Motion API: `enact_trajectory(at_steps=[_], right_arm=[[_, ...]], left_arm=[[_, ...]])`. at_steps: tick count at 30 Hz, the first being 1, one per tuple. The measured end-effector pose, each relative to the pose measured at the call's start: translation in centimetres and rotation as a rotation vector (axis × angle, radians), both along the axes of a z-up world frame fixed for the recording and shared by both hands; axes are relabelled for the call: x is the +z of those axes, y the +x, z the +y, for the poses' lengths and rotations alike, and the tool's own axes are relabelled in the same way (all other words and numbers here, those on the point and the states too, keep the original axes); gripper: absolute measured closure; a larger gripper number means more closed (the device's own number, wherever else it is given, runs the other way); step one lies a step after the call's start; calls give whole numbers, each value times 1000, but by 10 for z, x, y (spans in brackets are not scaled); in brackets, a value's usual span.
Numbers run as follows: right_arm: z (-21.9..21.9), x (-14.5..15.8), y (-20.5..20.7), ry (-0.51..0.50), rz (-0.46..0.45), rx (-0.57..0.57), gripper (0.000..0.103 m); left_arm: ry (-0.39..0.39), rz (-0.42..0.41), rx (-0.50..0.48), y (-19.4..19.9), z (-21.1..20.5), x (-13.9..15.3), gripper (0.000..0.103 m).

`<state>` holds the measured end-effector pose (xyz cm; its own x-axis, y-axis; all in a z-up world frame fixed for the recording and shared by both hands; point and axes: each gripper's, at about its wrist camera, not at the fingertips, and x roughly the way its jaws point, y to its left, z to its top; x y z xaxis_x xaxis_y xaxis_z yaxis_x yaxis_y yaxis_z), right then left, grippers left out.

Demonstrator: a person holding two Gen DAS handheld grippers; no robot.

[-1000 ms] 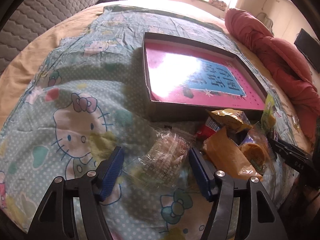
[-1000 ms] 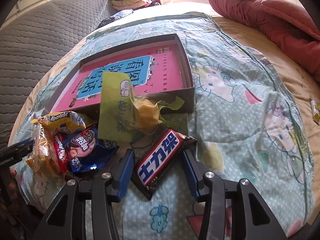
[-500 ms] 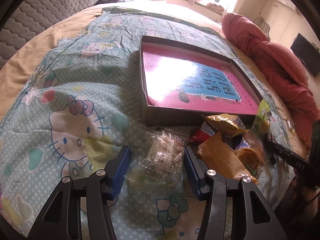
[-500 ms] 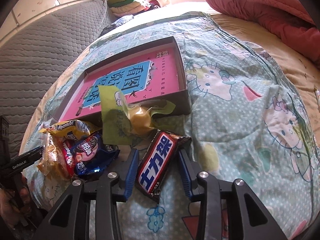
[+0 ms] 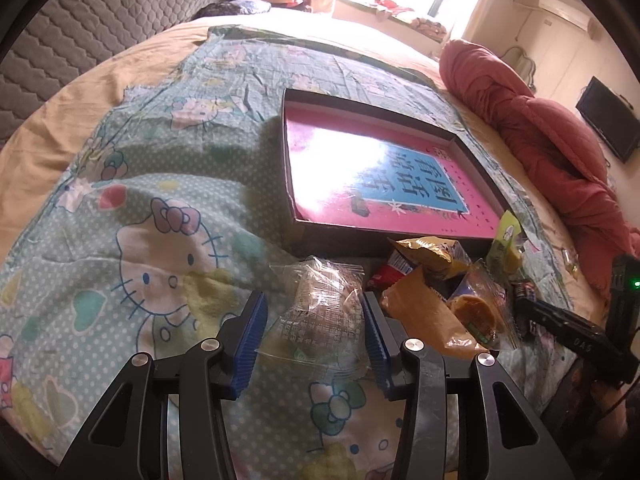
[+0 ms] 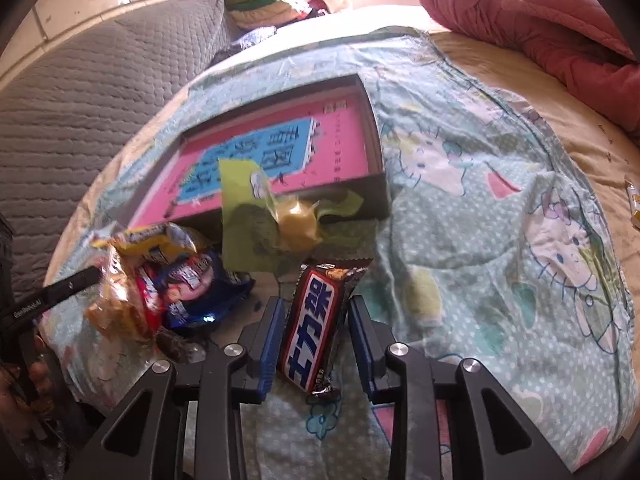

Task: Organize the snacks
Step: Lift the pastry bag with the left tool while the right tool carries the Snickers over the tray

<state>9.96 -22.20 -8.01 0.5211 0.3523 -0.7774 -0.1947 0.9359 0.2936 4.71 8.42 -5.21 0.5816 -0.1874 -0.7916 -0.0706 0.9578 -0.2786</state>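
Snacks lie in a loose heap (image 5: 444,284) on a bed, on a pale green cartoon-cat cover (image 5: 160,220), just against the near wall of a shallow dark box (image 5: 400,164). Box contents: nothing but its pink floor with a blue panel of printed characters; no snack lies inside, though a yellow-green wrapper (image 6: 244,220) leans up over its near wall. The heap holds a yellow crinkled bag (image 5: 430,250), an orange packet (image 5: 424,312), a clear-wrapped round pastry (image 5: 478,314) and a blue and red packet (image 6: 188,292). Left tongs (image 5: 314,330): jaws have just been closing around a clear-wrapped cake (image 5: 320,316), brownish inside crinkled film with fine print; the right pad touches the film, while contact at the left pad cannot be confirmed. Right tongs (image 6: 314,332): jaws have just been closing, now narrow, both blue pads against the sides of a chocolate bar (image 6: 316,328), dark brown with a blue band and large white characters, lying lengthwise between them with its far end toward the box. A rolled red quilt (image 5: 552,152) lies along the far side of the bed, well apart from the heap.
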Motion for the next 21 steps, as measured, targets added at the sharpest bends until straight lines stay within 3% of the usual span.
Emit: enact_trajectory(at_steps=[6,9,12,21], right_arm=[[15,-12,4,-92,25,23,65],[21,-12,3,-128,7,44,68],[15,-6,1,-75,-2,51,75],[6,31,-16,33,-123,58,75]], left_arm=[[-22,14,0,6,-1,-5,54],[-26,27,3,8,-1,-10,54],[-18,15,7,6,0,-7,54],[-34,-43,37,-6,7,13,54]])
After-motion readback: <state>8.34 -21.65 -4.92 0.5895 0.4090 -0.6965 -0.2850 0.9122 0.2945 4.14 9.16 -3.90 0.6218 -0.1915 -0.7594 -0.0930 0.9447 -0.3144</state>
